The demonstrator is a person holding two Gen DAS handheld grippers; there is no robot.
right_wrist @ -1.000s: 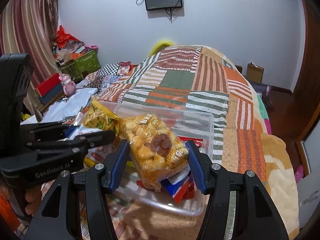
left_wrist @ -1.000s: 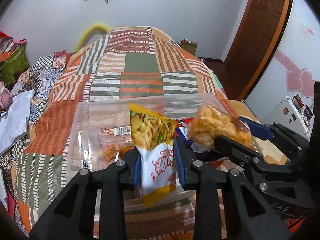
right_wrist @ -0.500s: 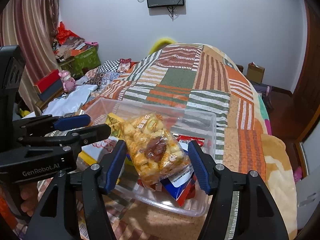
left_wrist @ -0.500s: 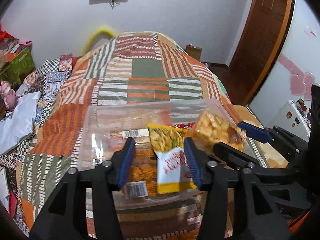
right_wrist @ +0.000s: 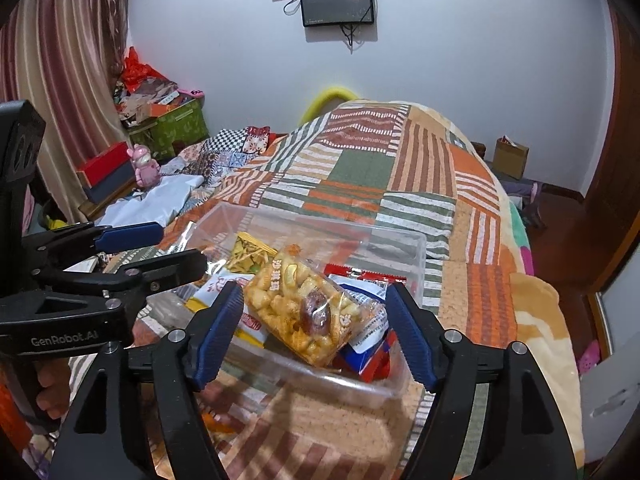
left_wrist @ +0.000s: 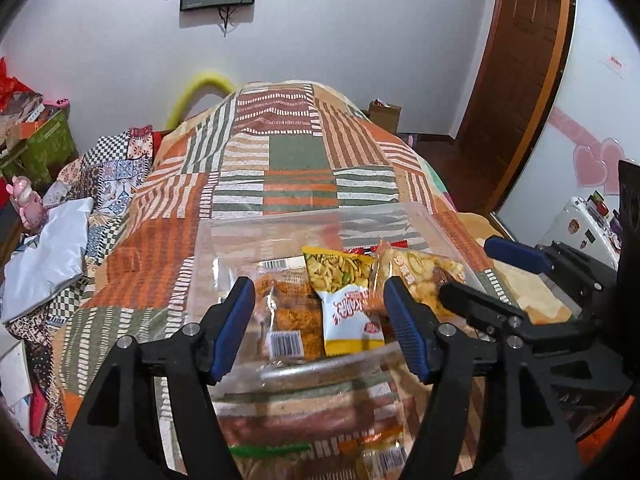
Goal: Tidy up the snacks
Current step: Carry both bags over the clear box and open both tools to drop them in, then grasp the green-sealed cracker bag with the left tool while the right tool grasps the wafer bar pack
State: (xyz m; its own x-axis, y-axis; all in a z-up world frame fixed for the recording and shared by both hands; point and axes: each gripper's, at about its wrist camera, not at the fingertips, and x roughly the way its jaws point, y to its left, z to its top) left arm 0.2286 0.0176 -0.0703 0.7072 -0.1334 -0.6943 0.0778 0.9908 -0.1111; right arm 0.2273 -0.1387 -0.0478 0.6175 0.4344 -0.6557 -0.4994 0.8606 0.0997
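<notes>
Both claws have let go: the left gripper (left_wrist: 320, 330) and right gripper (right_wrist: 314, 330) gape wide, their snack packets (left_wrist: 346, 304) now lying ahead in the clear bin (left_wrist: 436, 226)

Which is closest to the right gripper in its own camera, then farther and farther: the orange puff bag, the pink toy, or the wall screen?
1. Orange puff bag, in the clear box between the right gripper's fingers.
2. Pink toy, far left beside the bed.
3. Wall screen, top centre on the back wall.
</notes>
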